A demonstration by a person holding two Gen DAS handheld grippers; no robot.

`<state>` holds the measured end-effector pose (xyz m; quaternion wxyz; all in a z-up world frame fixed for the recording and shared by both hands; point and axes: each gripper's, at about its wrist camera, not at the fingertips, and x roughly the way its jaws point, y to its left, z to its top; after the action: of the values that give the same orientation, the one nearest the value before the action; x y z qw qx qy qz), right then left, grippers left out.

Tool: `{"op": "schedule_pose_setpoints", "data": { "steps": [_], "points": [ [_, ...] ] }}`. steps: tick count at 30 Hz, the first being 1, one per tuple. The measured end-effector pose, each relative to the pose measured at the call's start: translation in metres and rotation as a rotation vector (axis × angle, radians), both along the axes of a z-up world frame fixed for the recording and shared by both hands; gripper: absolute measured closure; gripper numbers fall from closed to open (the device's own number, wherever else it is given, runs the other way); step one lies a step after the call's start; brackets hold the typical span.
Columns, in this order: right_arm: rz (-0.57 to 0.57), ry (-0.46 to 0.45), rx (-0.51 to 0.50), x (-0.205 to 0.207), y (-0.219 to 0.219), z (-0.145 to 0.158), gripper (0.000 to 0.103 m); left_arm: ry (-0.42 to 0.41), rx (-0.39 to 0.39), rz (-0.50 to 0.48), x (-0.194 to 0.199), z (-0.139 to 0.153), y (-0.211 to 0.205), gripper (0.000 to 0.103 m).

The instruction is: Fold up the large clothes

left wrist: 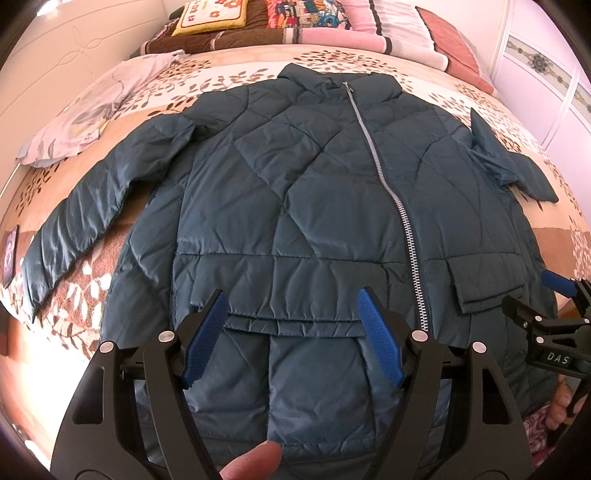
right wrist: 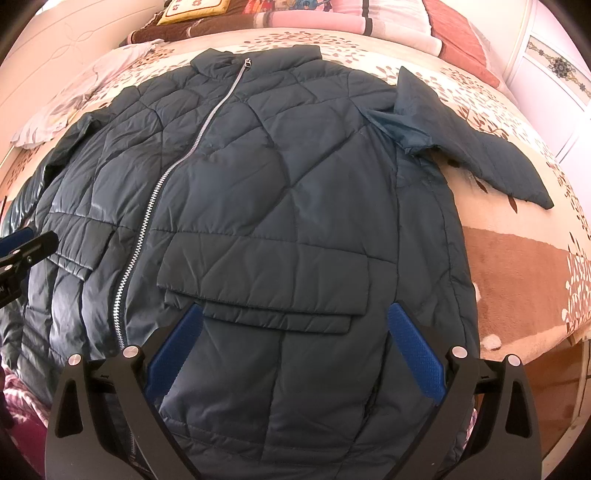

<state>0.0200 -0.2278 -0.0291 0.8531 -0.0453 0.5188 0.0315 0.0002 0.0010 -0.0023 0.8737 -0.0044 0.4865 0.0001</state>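
A dark teal quilted jacket (left wrist: pixel 295 177) lies flat, front up and zipped, on the bed, with its collar at the far side; it also fills the right wrist view (right wrist: pixel 277 184). Its left sleeve (left wrist: pixel 74 218) stretches out to the left. Its right sleeve (right wrist: pixel 480 147) lies bent out to the right. My left gripper (left wrist: pixel 291 306) is open and empty above the hem, left of the zipper (left wrist: pixel 388 192). My right gripper (right wrist: pixel 295 314) is open and empty above the right pocket flap (right wrist: pixel 266 273). It also shows at the left wrist view's right edge (left wrist: pixel 554 295).
The bed (right wrist: pixel 517 258) has a leaf-patterned cover. A pale pillow (left wrist: pixel 81 118) lies at the far left. Folded blankets and cushions (left wrist: pixel 295 22) are stacked along the headboard. A white wardrobe (left wrist: pixel 546 74) stands at the right. The bed's near edge is under the jacket hem.
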Motion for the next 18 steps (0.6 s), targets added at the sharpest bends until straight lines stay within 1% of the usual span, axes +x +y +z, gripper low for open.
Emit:
{"op": "schedule_pose_setpoints", "data": {
  "steps": [4, 18],
  "points": [
    [0.000, 0.001, 0.001, 0.000, 0.000, 0.000, 0.006, 0.001, 0.000, 0.001, -0.002, -0.007, 0.004, 0.030],
    [-0.002, 0.005, 0.004, -0.002, -0.001, -0.003, 0.006, 0.004, -0.001, 0.002, -0.006, -0.011, 0.007, 0.030]
  ]
}}
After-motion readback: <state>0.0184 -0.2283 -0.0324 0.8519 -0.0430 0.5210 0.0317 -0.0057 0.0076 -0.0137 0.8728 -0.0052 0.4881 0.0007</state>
